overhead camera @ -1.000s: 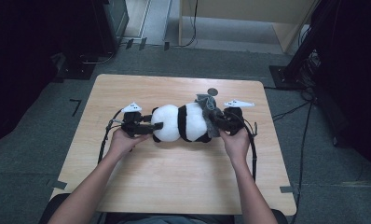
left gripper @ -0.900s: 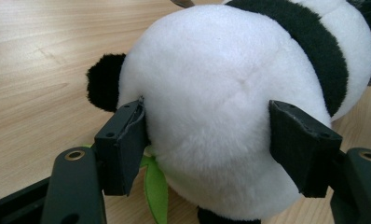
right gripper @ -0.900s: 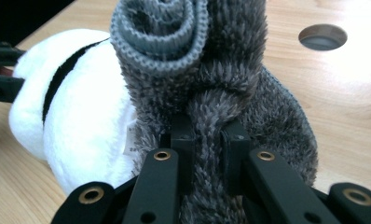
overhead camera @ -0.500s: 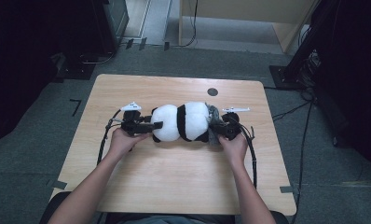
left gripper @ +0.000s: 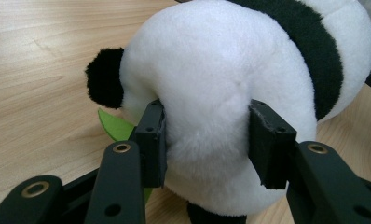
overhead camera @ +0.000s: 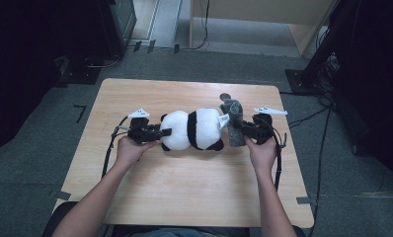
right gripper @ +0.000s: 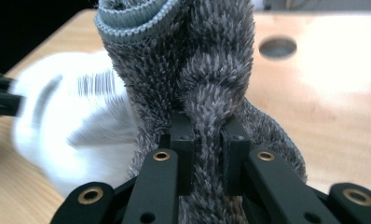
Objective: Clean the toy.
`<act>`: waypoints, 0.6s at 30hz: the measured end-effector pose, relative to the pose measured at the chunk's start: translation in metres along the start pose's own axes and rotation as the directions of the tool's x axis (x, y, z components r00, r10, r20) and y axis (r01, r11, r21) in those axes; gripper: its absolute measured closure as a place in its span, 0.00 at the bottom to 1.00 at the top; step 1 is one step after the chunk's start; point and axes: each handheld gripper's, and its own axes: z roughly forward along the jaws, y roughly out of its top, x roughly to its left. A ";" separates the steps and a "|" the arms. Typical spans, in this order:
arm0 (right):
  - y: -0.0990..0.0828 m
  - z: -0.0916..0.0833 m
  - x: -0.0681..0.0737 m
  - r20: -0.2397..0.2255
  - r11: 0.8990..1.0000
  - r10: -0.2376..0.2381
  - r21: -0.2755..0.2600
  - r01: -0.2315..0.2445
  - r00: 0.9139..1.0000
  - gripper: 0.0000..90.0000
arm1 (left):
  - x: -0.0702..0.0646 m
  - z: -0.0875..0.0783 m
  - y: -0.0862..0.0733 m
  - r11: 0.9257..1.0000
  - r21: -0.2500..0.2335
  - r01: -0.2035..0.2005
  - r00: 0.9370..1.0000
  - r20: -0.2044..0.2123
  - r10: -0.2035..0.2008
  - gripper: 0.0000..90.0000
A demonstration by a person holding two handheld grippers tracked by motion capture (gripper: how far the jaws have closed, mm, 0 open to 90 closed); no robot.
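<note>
A black-and-white panda plush lies on its side in the middle of the wooden table. My left gripper holds its white head end; its jaws have just been closing. In the left gripper view the pads dent the panda's white fur from both sides. My right gripper is shut on a grey fuzzy sock that stands up by the panda's rear. In the right gripper view a fold of the sock is pinched between the fingertips.
A round cable hole sits in the tabletop behind the sock. A green felt leaf pokes out under the panda's head. Cables trail from both grippers toward the person. Dark equipment and a stand surround the table on the floor.
The left jaws have closed in on the panda's head. The right gripper has shifted right with the sock, which now stands up in front of the table's hole.
</note>
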 end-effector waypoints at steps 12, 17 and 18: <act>0.023 -0.021 0.074 -0.113 0.982 -0.175 -0.085 0.166 0.978 0.89 | -0.004 -0.003 0.003 1.000 0.013 0.009 1.000 -0.012 -0.008 0.62; 0.019 -0.005 0.108 -0.193 0.971 -0.236 -0.078 0.225 0.953 0.89 | -0.006 -0.005 0.004 1.000 0.014 0.023 1.000 -0.012 -0.023 0.62; 0.017 -0.001 0.114 -0.214 0.970 -0.241 -0.087 0.227 0.947 0.89 | -0.006 -0.006 0.005 1.000 0.015 0.021 1.000 -0.015 -0.021 0.63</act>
